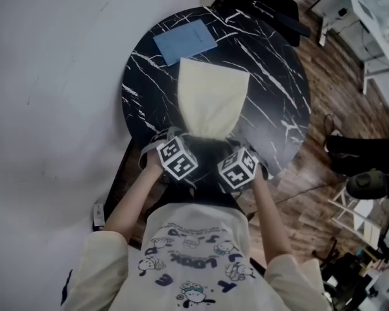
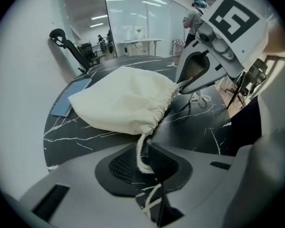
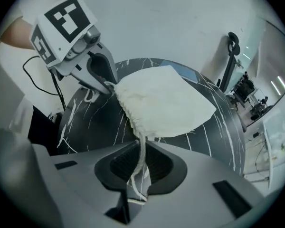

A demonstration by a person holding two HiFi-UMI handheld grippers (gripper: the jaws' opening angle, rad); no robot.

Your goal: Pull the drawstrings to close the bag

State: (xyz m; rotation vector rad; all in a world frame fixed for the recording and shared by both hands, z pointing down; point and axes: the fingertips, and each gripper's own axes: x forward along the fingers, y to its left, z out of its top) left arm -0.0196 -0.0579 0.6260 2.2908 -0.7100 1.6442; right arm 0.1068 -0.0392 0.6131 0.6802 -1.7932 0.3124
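A cream cloth bag [image 1: 212, 99] lies flat on a round, black, marble-patterned bench [image 1: 272, 63]. Its gathered mouth faces the person and its closed bottom is near a blue sheet [image 1: 185, 41]. One hand-held gripper sits at each corner of the mouth. The left hand-held gripper [image 2: 145, 158] has its jaws closed on a drawstring [image 2: 141, 139] just where the cord leaves the hem. The right hand-held gripper [image 3: 141, 158] is clamped the same way on the other drawstring [image 3: 141, 137], with loose cord ends trailing past its pads. The mouth is puckered but does not look fully cinched. The bag looks light, soft and limp, so it will probably slide or lift off the bench rather than resist a pull. The thin twisted cord may slip between the pads. The best hold seems to be on the cords themselves, close to the hem, pulling them outward in opposite directions.
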